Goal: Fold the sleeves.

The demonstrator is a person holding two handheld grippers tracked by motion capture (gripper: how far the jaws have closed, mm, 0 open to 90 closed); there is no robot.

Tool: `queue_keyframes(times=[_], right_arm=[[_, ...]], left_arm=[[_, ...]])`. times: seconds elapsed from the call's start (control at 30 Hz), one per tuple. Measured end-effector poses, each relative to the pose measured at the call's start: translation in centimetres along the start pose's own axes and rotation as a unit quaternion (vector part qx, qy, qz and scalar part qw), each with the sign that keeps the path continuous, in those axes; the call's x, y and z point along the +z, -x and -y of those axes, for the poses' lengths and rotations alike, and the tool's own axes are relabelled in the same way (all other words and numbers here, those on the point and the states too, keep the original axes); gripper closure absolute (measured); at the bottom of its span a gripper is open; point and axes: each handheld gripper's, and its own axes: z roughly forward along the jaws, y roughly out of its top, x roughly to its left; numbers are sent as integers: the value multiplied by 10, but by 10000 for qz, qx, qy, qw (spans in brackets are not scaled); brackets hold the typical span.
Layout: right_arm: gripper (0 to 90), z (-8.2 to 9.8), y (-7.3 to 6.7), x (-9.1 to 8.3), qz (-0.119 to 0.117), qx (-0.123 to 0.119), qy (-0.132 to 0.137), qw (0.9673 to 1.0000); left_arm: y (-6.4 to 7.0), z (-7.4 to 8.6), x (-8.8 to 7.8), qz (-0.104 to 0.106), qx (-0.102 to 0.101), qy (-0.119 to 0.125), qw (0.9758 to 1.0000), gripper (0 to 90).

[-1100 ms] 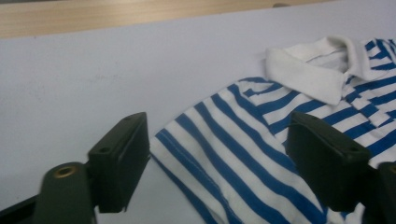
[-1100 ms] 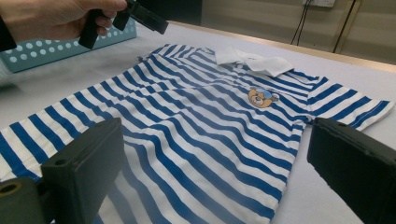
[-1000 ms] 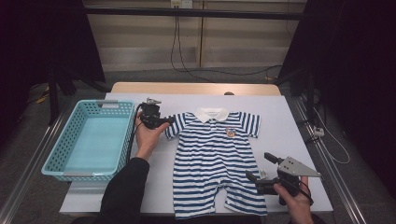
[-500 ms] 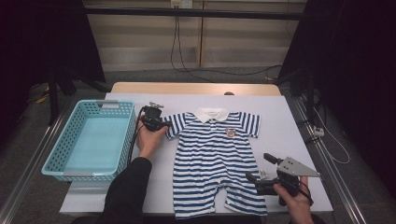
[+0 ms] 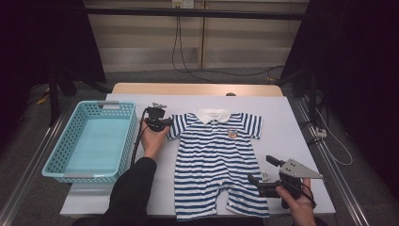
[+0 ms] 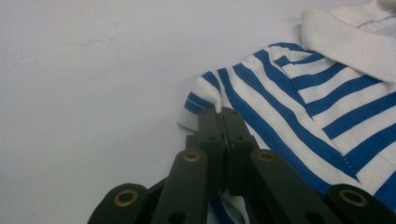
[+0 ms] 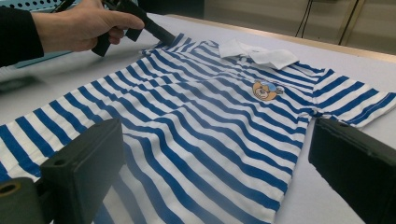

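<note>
A blue and white striped baby romper (image 5: 216, 160) with a white collar and a small bear badge (image 7: 264, 89) lies flat on the white table (image 5: 291, 127). My left gripper (image 5: 165, 123) is shut on the hem of the romper's left sleeve (image 6: 205, 95); its jaws press together over the cloth edge. My right gripper (image 5: 261, 170) hovers open at the romper's right leg, jaws wide apart with nothing between them. In the right gripper view, the romper (image 7: 196, 121) spreads ahead and the other hand (image 7: 79, 25) holds its gripper at the far sleeve.
A light blue plastic basket (image 5: 89, 141) stands at the table's left side, close to the left forearm. Bare white table lies right of the romper. A wooden strip (image 5: 197, 88) runs along the far edge, with cables hanging behind it.
The left gripper has shifted slightly at the sleeve edge. The right gripper holds the same place.
</note>
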Motion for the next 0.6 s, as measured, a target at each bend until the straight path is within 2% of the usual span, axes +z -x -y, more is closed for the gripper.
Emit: queue_keyframes(times=[0.17, 0.27, 0.33, 0.43, 0.6], right_arm=[[27, 0, 0, 0, -3, 1, -12, 10000], [27, 0, 0, 0, 20, 7, -15, 10000], [26, 0, 0, 0, 23, 2, -13, 10000], [26, 0, 0, -1, 23, 10, -8, 10000], [25, 0, 0, -1, 28, 3, -17, 10000]], left_arm=[[-5, -3, -4, -10, -322, 260, 9991, 882], [-3, -6, -5, -37, -244, 349, 9991, 881], [-5, -7, -6, 29, -339, 346, 9988, 881], [-6, -6, -7, 153, -333, 387, 9986, 878], [-1, -9, -8, 265, -489, 475, 9973, 872]])
